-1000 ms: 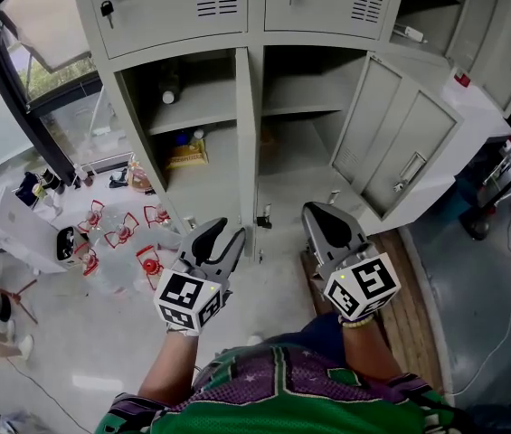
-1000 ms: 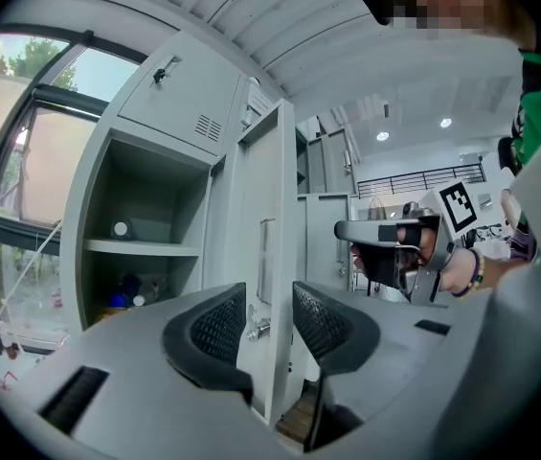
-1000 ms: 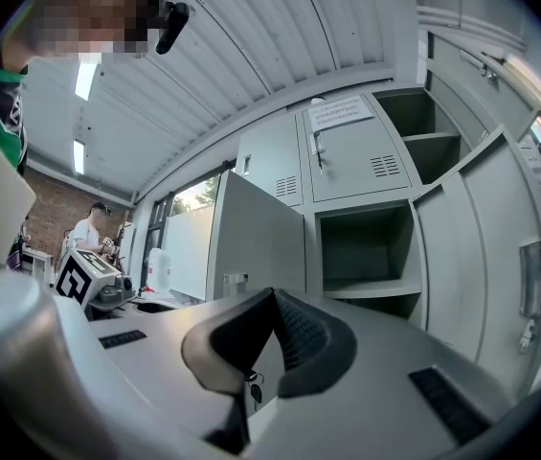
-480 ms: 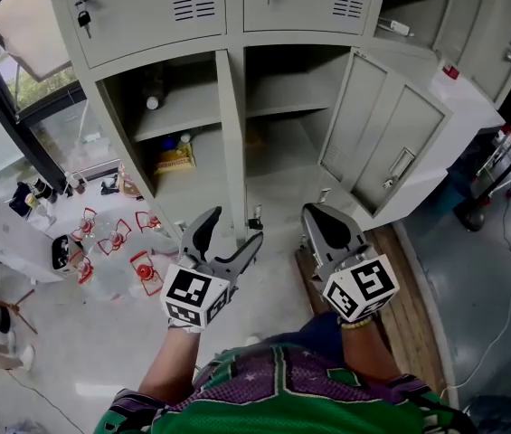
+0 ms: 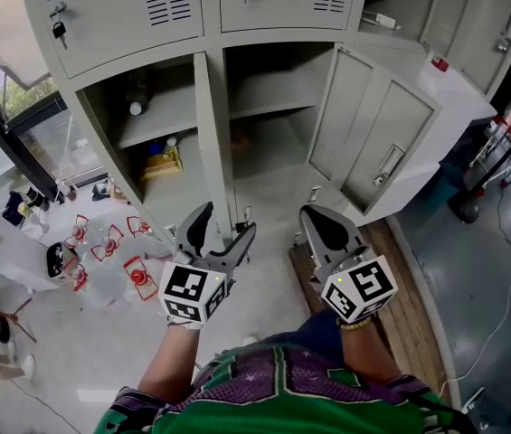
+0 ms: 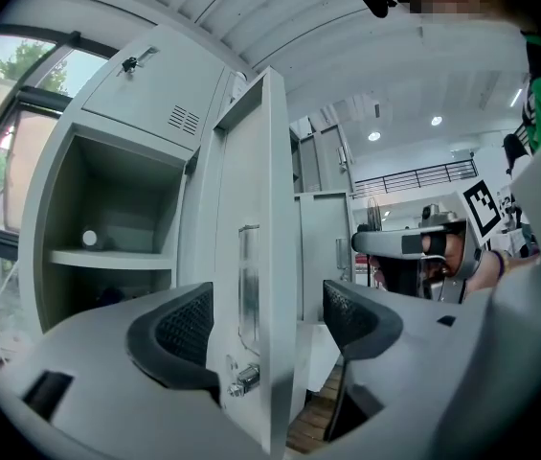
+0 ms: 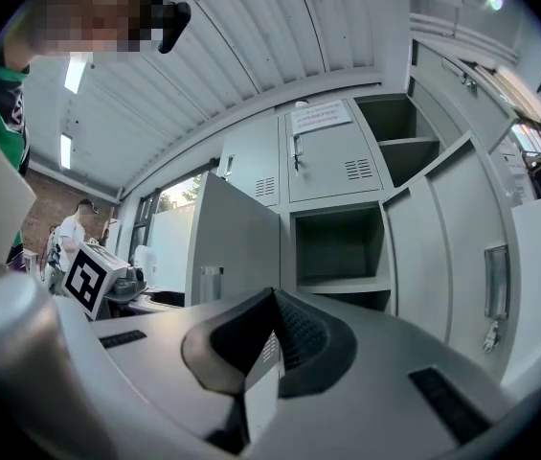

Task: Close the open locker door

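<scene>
Nothing of the closing is done yet. The door [image 5: 212,134] of the lower left locker [image 5: 137,125] stands swung straight out toward the person, edge-on in the head view, and its compartment is fully exposed. A second door [image 5: 377,134], to the right, also hangs wide open. By my judgement the whole swing shut is left, and then the catch of the latch [image 6: 241,379].

The left hand-held gripper [image 5: 225,222] has its jaws spread wide. In the left gripper view the door's free edge [image 6: 268,257] runs upright between them, with the handle [image 6: 248,281] and latch on the face nearer the left pad. Neither pad seems to press on the metal, so the door is straddled, not gripped. The right hand-held gripper [image 5: 314,220] has its jaws pressed together on nothing. It sits low in front of the middle compartment, between the two doors and apart from both.
</scene>
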Action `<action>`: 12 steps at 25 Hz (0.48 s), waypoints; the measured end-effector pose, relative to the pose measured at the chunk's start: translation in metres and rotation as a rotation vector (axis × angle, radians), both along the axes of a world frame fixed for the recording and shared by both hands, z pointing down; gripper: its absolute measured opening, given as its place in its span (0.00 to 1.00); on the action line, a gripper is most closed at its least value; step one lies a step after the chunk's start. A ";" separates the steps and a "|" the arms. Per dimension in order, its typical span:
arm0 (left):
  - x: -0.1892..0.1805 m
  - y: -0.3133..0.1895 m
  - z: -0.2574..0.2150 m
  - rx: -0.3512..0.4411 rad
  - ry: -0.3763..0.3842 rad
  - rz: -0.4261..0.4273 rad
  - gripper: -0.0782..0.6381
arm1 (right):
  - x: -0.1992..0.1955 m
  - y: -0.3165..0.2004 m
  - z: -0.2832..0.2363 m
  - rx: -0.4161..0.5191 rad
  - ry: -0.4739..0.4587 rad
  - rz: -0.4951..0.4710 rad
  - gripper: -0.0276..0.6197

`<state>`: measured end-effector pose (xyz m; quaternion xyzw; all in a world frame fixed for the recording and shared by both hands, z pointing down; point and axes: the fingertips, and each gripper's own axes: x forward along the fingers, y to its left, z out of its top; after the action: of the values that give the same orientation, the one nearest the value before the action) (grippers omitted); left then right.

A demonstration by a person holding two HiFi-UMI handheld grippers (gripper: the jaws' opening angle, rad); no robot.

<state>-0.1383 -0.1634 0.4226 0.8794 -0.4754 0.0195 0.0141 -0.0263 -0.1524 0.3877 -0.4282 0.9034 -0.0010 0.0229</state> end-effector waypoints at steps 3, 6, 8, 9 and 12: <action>-0.001 -0.003 -0.001 0.005 -0.002 -0.018 0.60 | 0.001 -0.002 0.001 0.001 0.008 -0.005 0.05; -0.002 -0.003 -0.001 0.018 -0.024 -0.041 0.49 | 0.001 -0.004 0.000 0.003 0.019 -0.012 0.05; -0.003 -0.004 -0.001 0.025 -0.035 -0.060 0.41 | 0.001 -0.005 0.000 0.006 0.026 -0.020 0.05; -0.003 -0.004 -0.001 0.025 -0.035 -0.066 0.38 | 0.001 -0.006 0.000 0.008 0.030 -0.026 0.05; -0.004 -0.004 -0.001 0.026 -0.039 -0.077 0.33 | -0.001 -0.006 -0.001 0.011 0.035 -0.036 0.05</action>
<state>-0.1419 -0.1673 0.4215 0.8601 -0.5092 0.0298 -0.0058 -0.0268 -0.1588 0.3871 -0.4116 0.9113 0.0109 0.0093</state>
